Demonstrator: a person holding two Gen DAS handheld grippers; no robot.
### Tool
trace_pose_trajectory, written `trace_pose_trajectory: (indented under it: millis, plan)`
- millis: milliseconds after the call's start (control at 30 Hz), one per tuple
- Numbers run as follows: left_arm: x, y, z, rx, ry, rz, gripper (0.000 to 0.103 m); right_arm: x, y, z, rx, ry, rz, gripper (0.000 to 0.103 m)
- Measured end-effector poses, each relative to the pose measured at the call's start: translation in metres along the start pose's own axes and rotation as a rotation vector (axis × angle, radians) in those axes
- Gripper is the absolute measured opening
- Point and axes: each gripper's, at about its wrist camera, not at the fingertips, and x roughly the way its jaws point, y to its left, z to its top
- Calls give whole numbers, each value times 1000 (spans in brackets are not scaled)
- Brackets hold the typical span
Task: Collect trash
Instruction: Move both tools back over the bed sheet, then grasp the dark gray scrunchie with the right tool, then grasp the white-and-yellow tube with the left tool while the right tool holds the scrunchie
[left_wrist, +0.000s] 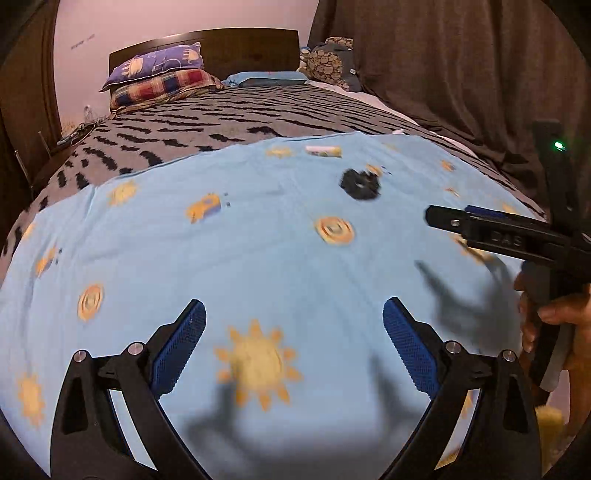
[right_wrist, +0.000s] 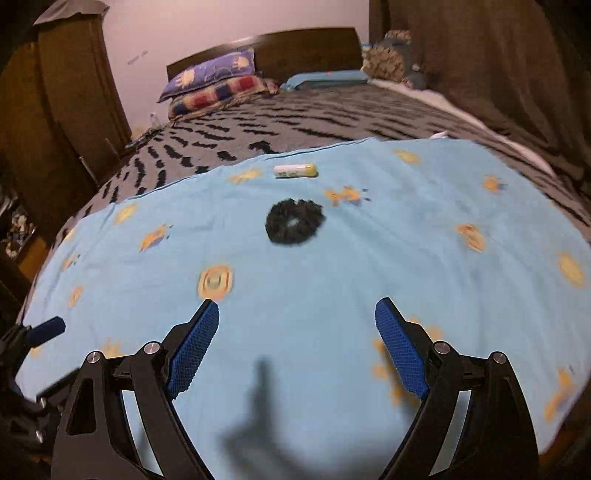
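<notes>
A light blue sheet (left_wrist: 258, 266) (right_wrist: 369, 258) with sun prints lies spread over the near half of the bed. On it rest a black scrunchie (left_wrist: 360, 183) (right_wrist: 295, 221) and, farther back, a small white-and-yellow tube (left_wrist: 323, 150) (right_wrist: 295, 170). My left gripper (left_wrist: 294, 350) hangs open above the sheet's near part, nothing between its blue pads. My right gripper (right_wrist: 297, 347) is open too, empty, well short of the scrunchie. In the left wrist view the right gripper (left_wrist: 491, 230) shows from the side, held by a hand (left_wrist: 554, 325).
A grey blanket (left_wrist: 240, 118) with black marks covers the far bed. Pillows (left_wrist: 159, 74) lean on the dark headboard (left_wrist: 240, 44). Dark curtains (left_wrist: 461, 66) hang on the right. A wooden wardrobe (right_wrist: 62, 110) stands left. Clutter sits on the bed's far left edge (left_wrist: 79, 131).
</notes>
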Motion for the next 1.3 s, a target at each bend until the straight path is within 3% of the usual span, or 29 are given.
trace_pose_trajectory:
  millis: [200,367,433,533,600,700,1000,1300]
  plan:
    - [39,15,32,-15,19,6,92,58,2,34,14,60,-12,86]
    - [60,18,50,0,22,10,92,100,-1,51,37,105,-17,68]
    - [70,19,59,-3,25,5,92,110,0,55,34,113,-19,67]
    - [82,17,70,-4,26,4,92,118,-2,61,23,110,-16,46]
    - [94,14,81,-1,29,-1,92,118,-7,66,20,105,7,26]
    - [109,7,97,18,21,-1,92,110,-23,78,30,57,-5,19]
    - [185,-25,153,19,39,-24,92,95,-87,102,77,-7,-70,14]
    - [264,-54,191,1,91,-22,92,89,-104,100,40,-17,-38,14]
